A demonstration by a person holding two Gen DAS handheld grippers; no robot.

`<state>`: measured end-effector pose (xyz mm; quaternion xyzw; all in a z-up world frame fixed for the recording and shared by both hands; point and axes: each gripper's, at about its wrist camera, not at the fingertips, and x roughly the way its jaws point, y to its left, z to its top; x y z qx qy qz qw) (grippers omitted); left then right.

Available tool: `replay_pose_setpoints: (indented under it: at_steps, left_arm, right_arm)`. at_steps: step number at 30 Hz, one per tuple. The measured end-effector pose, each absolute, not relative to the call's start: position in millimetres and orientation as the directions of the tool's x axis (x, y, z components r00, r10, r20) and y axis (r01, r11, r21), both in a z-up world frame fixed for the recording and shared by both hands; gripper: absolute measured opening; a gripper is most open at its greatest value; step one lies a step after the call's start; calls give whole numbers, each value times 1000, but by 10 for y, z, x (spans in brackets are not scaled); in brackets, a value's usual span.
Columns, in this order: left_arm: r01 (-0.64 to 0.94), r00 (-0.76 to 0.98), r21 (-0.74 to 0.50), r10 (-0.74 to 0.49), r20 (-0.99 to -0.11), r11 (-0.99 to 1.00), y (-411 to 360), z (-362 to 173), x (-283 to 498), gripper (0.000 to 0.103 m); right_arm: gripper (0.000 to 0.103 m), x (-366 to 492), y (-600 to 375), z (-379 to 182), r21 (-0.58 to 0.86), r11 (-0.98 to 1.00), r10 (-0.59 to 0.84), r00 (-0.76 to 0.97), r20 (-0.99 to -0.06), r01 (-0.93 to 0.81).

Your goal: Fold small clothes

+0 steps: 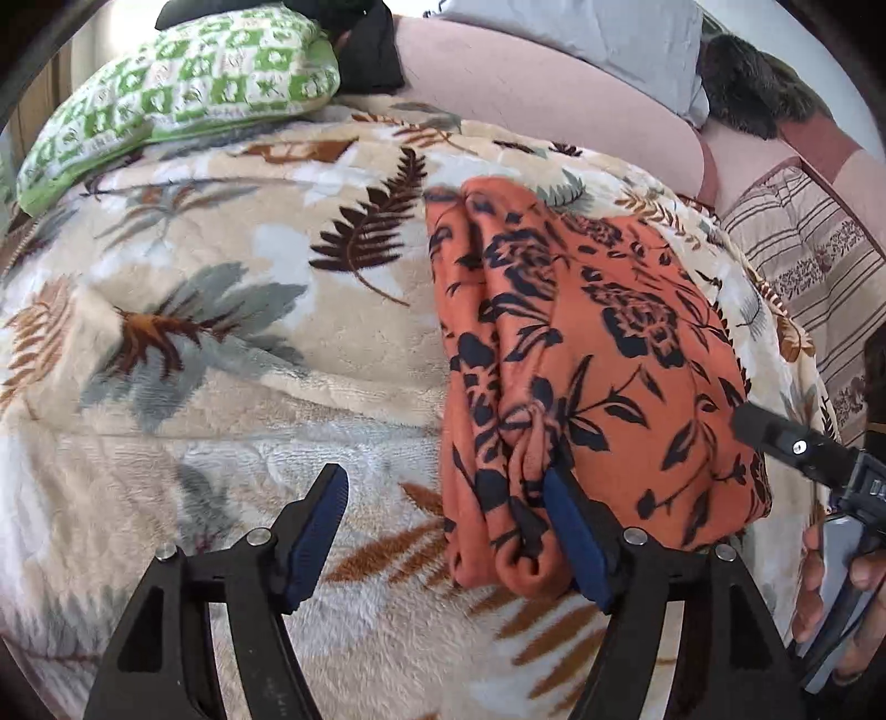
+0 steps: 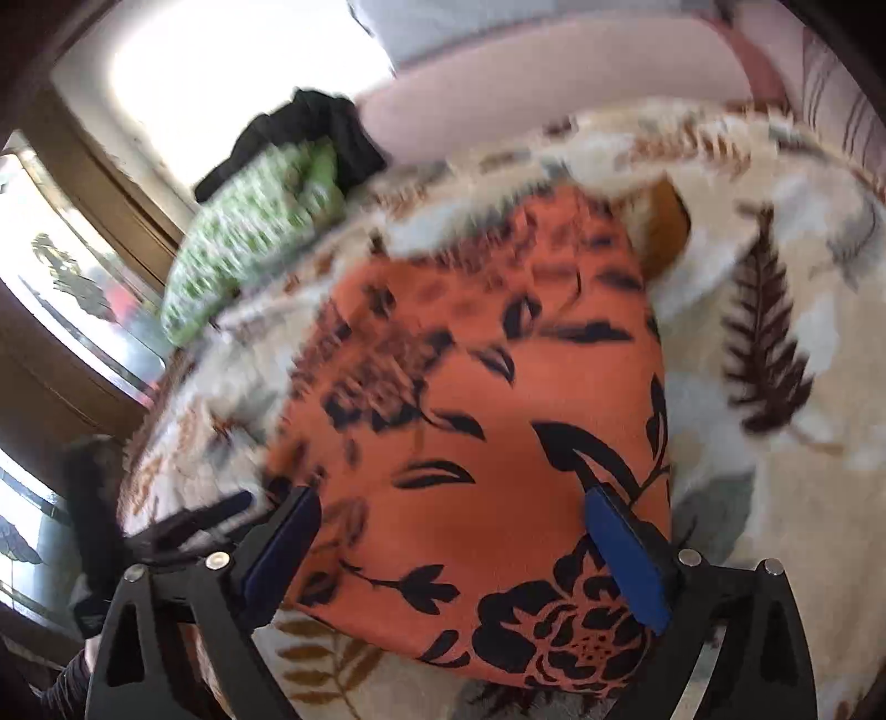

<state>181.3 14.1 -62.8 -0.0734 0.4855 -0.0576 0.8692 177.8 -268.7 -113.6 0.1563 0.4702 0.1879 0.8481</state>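
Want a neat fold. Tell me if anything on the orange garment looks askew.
The orange floral garment is folded on the leaf-print blanket, but its left edge is bunched into loose ridges rather than flat.

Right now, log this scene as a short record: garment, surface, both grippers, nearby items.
garment: orange floral cloth, folded into layers, lying on the blanket
surface: leaf-print fleece blanket over a bed or sofa
left gripper: open; right-side pad against the cloth's bunched near edge, nothing clamped
right gripper: open wide, jaws straddling the cloth's near end, not pinching it
nearby: green checked pillow at the far left with dark clothing beside it; striped cushion at the right
task state: cloth looks folded and released
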Motion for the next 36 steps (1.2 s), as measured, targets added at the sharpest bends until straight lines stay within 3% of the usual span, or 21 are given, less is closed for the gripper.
replay_pose_setpoints:
  at_steps: [8, 19, 21, 25, 27, 33, 36]
  left_arm:
    - [23, 574, -128, -118, -810, 992, 69, -223, 1329, 76]
    - [23, 624, -38, -44, -780, 999, -160, 101, 681, 77]
    - [19, 632, -36, -40, -774, 999, -200, 141, 640, 84]
    - [21, 643, -35, -40, -765, 999, -288, 246, 610, 84]
    - [18, 649, -39, -41, -760, 999, -329, 302, 619, 92]
    - [-10, 676, -46, -27, -736, 999, -379, 444, 683, 102]
    - [-4, 700, -57, -38, -714, 998, -367, 483, 702, 102]
  right_arm:
    - [97, 1138, -2660, -535, 331, 926, 373, 594, -713, -184]
    - [97, 263, -2695, -675, 340, 930, 357, 568, -742, -141]
    - [97, 182, -2707, -602, 325, 934, 349, 585, -732, -149]
    - [97, 136, -2721, -391, 268, 947, 319, 621, -716, -177]
    - [97, 152, -2730, -293, 238, 953, 302, 635, -711, -187]
    - [97, 281, -2720, -82, 159, 966, 255, 660, -707, -202]
    - [97, 344, -2722, -24, 156, 966, 254, 664, -703, -204]
